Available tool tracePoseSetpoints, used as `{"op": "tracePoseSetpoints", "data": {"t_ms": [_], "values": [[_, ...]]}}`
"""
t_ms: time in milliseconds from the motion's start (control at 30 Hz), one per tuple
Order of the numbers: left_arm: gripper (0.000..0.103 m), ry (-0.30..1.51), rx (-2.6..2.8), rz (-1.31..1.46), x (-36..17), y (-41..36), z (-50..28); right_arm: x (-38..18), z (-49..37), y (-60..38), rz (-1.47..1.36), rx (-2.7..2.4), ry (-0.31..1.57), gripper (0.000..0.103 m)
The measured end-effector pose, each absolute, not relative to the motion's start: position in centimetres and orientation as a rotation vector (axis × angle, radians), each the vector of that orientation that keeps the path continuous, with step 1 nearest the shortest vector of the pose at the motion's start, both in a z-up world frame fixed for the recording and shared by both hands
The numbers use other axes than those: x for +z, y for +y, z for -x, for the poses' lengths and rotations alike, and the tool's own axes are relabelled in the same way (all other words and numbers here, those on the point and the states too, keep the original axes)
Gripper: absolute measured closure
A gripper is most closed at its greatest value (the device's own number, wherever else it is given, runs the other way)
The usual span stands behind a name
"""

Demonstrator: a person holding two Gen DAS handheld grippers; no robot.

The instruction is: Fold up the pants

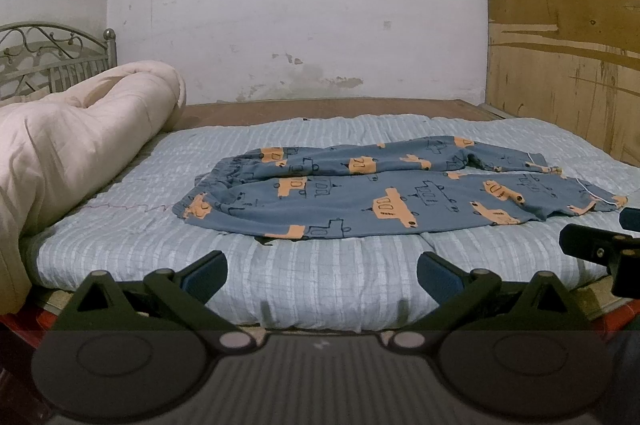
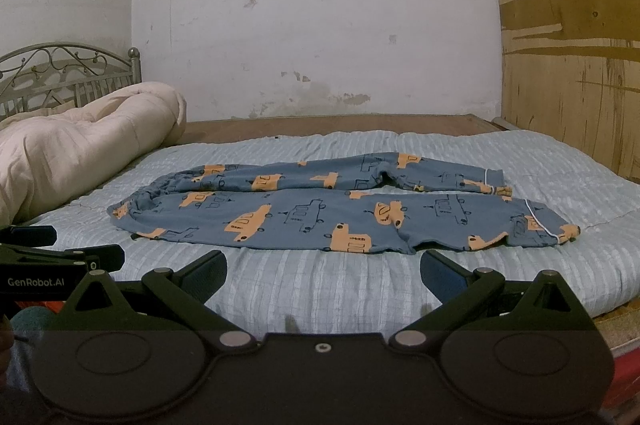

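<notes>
Our left tool and right tool gape empty before soft, car-printed blue pants lying flat on the ribbed quilted bed.

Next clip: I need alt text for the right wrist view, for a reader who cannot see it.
Blue pants printed with orange vehicles lie spread on a pale blue checked quilt, waistband to the left and cuffs to the right. The open right gripper hovers at the near bed edge, touching nothing. A rolled cream comforter sits far left.
</notes>
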State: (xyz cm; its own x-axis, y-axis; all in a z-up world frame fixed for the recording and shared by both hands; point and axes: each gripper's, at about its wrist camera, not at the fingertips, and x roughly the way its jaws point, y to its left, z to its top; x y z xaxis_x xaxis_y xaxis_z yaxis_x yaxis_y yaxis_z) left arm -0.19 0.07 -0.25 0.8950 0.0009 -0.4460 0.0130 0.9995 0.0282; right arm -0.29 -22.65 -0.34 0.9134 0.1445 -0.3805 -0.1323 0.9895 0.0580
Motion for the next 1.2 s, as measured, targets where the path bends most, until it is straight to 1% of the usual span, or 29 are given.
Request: {"op": "tracePoseSetpoints", "data": {"t_ms": [1067,1200], "values": [[0.001,0.467,-0.005,-0.034,-0.6,0.0,0.2,-0.2,0.2,-22.7,-0.033,0.144,0.397,0.001],[0.001,0.477,-0.006,-0.033,-1.5,0.1,0.2,0.2,0.2,-22.9,-0.033,0.144,0.399,0.001]]}}
